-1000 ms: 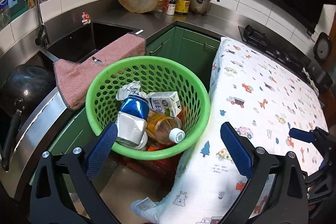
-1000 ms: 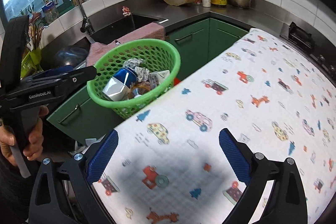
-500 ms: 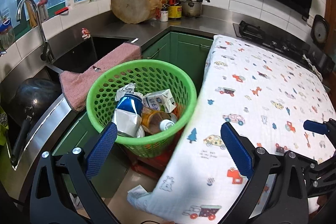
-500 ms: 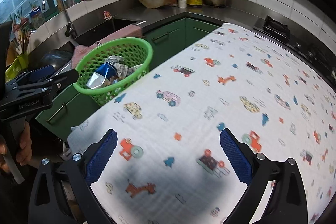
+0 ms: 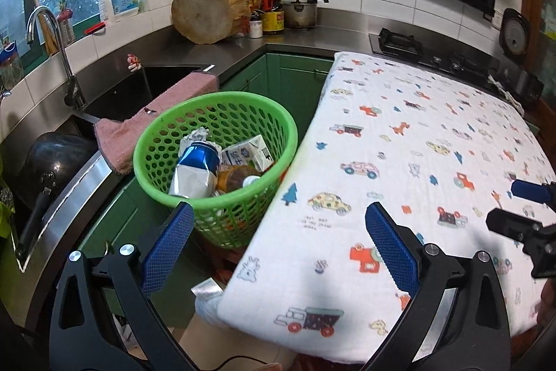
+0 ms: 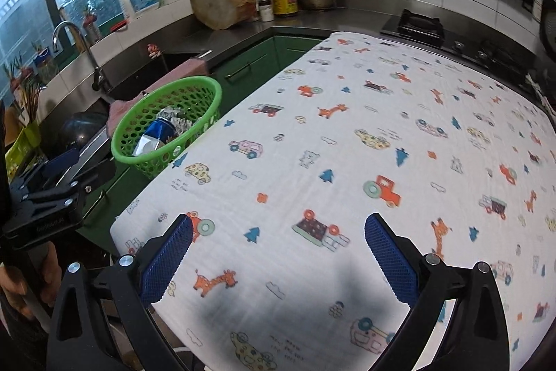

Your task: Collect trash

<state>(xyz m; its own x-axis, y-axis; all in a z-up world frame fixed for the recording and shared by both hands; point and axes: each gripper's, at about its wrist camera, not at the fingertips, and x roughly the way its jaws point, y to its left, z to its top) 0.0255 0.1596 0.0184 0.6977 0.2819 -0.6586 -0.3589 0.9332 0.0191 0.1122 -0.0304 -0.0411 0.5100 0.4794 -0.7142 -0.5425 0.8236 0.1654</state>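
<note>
Ahead of your left claw [image 5: 278, 244], with its blue pads, sits a bright green perforated basket [image 5: 166, 141] holding a blue-and-silver crushed can [image 5: 198, 167] and a white carton [image 5: 248, 152]. Beyond the basket hangs a dusty pink towel [image 5: 153, 113]. Under your right claw [image 6: 278, 258], the white cloth [image 6: 365, 162] carries orange giraffes, coloured cars and blue trees.

The left gripper [image 5: 279, 240] hangs with its blue-padded jaws spread wide and empty above the edge of a desk covered in a white cloth printed with cars and trees [image 5: 417, 145]. Just beside that edge stands a round green perforated plastic basket [image 5: 215, 113] holding a crushed blue-and-silver can [image 5: 196, 167], a small white carton [image 5: 248, 152] and an amber bottle with a white cap [image 5: 239, 178]. A pink towel [image 5: 156, 113] drapes over the sink rim behind the basket, and the right gripper [image 5: 528, 211] shows at the far right.
</note>
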